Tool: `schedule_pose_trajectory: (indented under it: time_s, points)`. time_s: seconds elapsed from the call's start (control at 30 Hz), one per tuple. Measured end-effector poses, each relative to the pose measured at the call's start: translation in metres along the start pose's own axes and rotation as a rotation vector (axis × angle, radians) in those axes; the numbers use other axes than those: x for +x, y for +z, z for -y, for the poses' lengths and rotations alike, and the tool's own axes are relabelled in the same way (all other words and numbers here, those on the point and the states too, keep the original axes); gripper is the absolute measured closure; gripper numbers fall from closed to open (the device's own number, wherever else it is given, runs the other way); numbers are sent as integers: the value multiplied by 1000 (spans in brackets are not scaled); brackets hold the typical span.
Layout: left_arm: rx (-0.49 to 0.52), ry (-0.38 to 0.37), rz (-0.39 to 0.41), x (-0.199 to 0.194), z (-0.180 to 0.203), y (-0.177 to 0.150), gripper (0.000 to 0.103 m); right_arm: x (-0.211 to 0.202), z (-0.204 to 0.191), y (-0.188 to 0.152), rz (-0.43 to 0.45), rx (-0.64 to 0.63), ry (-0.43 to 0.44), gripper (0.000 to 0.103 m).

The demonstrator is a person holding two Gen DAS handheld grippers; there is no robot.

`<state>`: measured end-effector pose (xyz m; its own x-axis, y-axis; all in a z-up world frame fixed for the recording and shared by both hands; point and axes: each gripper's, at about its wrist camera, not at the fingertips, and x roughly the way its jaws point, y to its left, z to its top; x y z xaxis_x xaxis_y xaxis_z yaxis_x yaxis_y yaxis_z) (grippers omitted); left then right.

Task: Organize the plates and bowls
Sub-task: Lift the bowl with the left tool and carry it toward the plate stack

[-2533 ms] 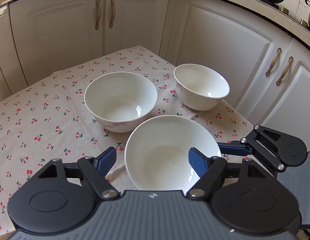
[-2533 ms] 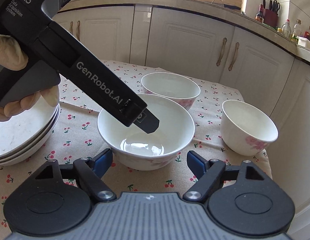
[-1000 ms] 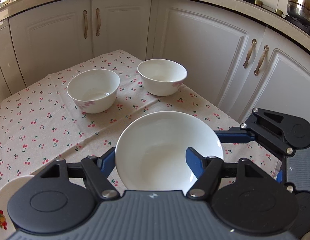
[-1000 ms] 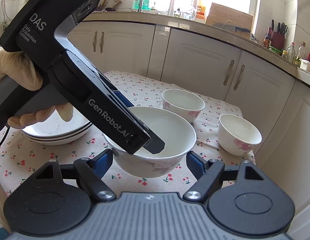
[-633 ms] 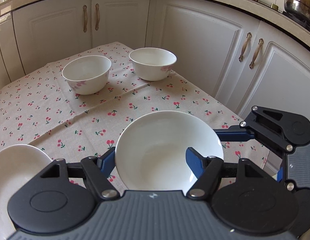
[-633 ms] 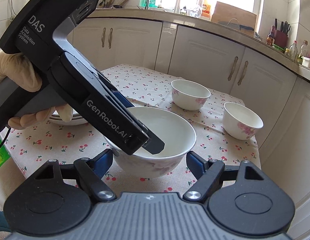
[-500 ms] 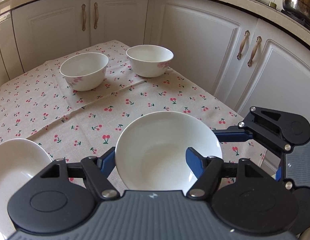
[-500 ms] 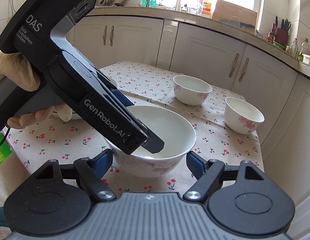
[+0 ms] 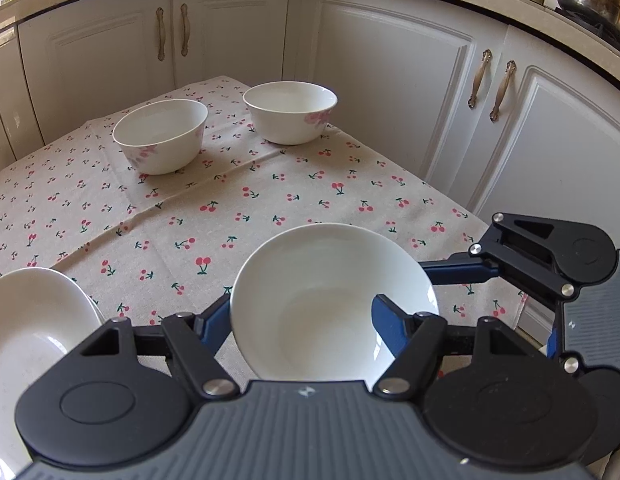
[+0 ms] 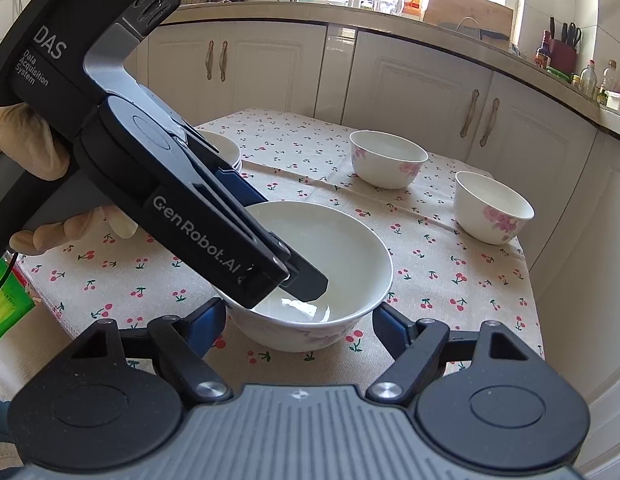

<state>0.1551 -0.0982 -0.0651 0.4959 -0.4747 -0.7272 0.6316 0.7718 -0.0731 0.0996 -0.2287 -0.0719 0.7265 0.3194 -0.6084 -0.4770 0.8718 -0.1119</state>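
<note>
White glazed ceramic bowl is held above the cherry-print tablecloth, near its front edge. The left gripper clamps the bowl's wall, one finger inside, one outside. The right gripper sits with jaws wide, flanking the bowl without contact. Two smaller white pink-flowered bowls stand well apart, farther back. Stacked white plates lie at left.

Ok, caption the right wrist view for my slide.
Left gripper grips the rim of a big white bowl above the cherry tablecloth; two small bowls wait behind.
</note>
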Motion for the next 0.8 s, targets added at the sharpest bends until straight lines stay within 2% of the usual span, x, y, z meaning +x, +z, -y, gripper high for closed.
schedule_pose_trajectory:
  time_s: [0.47, 0.63, 0.67, 0.77, 0.8]
  points:
    - [0, -18, -4, 0, 3, -1, 30, -6, 1, -3, -2, 9, -4, 19]
    - [-7, -45, 3, -1, 3, -3, 21, -6, 0, -3, -11, 1, -6, 19]
    - [-3, -43, 9, -3, 4, -3, 20, -6, 0, -3, -10, 3, -7, 17]
    - [5, -41, 36, -13, 4, -3, 15, -14, 0, -3, 18, 14, 2, 0]
    - [7, -39, 48, -18, 3, -3, 14, -17, 0, -2, 24, 16, 7, 0]
